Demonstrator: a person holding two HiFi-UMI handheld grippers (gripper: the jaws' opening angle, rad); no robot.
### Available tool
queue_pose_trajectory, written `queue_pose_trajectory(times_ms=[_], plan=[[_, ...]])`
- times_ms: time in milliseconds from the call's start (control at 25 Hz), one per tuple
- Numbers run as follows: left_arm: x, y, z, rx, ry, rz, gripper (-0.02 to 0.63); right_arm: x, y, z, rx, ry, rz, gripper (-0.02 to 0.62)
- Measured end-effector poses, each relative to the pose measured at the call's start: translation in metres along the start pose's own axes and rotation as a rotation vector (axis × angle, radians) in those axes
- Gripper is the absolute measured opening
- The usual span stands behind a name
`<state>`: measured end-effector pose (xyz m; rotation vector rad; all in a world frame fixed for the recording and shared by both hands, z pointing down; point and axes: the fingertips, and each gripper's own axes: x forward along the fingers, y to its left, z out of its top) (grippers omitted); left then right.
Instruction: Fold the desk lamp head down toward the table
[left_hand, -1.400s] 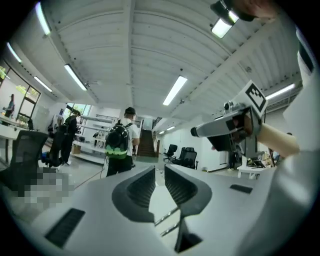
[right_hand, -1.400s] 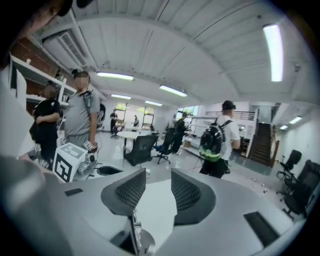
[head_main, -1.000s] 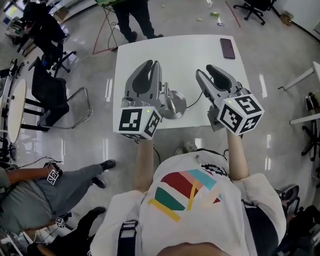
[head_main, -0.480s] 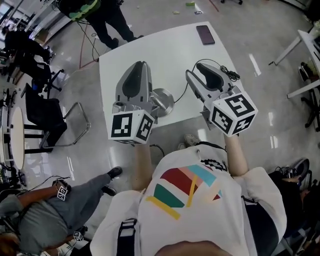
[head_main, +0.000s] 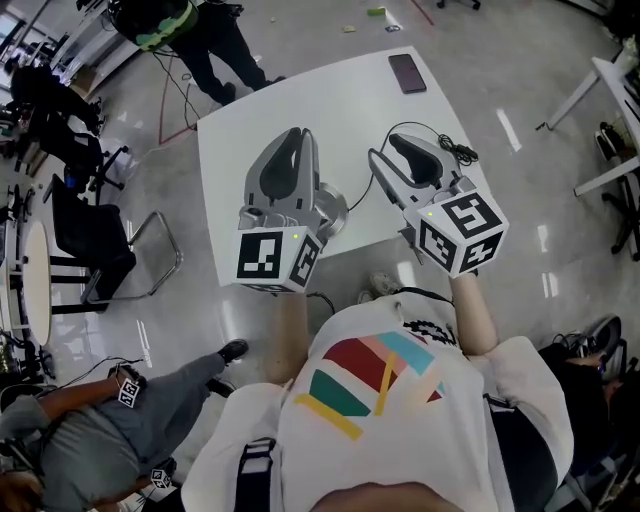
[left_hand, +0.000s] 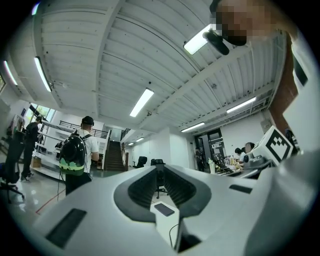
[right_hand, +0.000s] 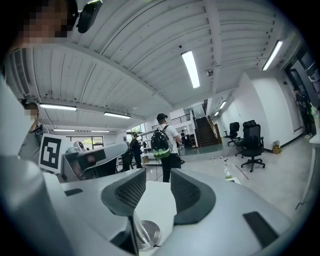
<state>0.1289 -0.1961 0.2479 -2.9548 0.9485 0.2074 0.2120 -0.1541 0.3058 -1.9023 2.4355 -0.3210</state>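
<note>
The desk lamp shows only as a round silver base (head_main: 337, 208) on the white table (head_main: 250, 130); my left gripper hides its arm and head. In the right gripper view the base (right_hand: 148, 233) and a short silver stem sit just below the jaws. My left gripper (head_main: 300, 137) hangs over the base, and its jaws have just been closing. They now meet at the tips (left_hand: 159, 168) with nothing between them. My right gripper (head_main: 388, 150) is to the right of the base, jaws apart (right_hand: 157, 179) and empty.
A dark phone (head_main: 407, 72) lies at the table's far right corner. A black cable (head_main: 448, 150) coils by my right gripper. A person with a green backpack (head_main: 165, 22) stands beyond the table. Black chairs (head_main: 95, 250) stand left, and a seated person (head_main: 90, 420) is at lower left.
My left gripper has slid right over the lamp base and now hides more of it, and its jaws have closed. My right gripper has shifted only slightly.
</note>
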Motion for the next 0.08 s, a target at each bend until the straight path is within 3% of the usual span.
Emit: queue_pose_trajectory(times_ms=[80], plan=[[-0.0038, 0.0023, -0.0019, 0.01, 0.017, 0.015, 0.089, -0.0015, 0.0032, 0.0, -0.004, 0.012, -0.002, 0.16]])
